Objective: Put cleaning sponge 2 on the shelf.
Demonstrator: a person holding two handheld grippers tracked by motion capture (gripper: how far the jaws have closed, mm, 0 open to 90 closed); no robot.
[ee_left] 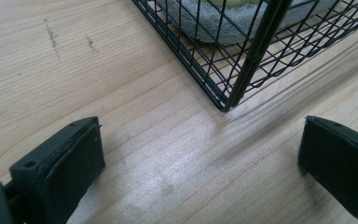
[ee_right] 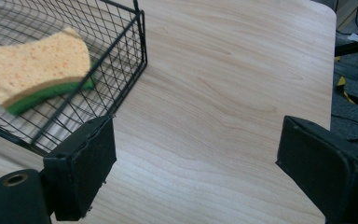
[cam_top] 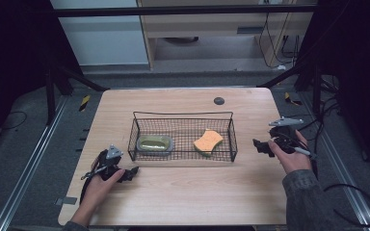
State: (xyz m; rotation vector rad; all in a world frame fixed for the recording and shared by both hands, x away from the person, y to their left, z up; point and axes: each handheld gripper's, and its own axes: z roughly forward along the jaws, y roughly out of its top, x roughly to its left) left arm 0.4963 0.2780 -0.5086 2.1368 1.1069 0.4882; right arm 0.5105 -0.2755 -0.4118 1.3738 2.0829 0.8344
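Note:
A black wire basket [cam_top: 183,114] stands mid-table. Inside it lie an orange sponge with a green underside [cam_top: 208,141] at the right and a grey, yellow-green scouring pad [cam_top: 154,143] at the left. My left gripper [cam_top: 133,172] rests on the table just off the basket's near-left corner [ee_left: 224,106], open and empty. My right gripper [cam_top: 258,146] hovers to the right of the basket, open, nothing between its jaws. In the right gripper view the sponge [ee_right: 36,67] lies behind the basket wire [ee_right: 140,37]. The pad [ee_left: 233,25] shows through the mesh in the left gripper view.
The wooden table [cam_top: 188,192] has a round dark grommet [cam_top: 218,100] near its far edge. Bare wood lies in front of and to the right of the basket. Cables [cam_top: 356,192] trail on the floor at the right, beside metal floor rails.

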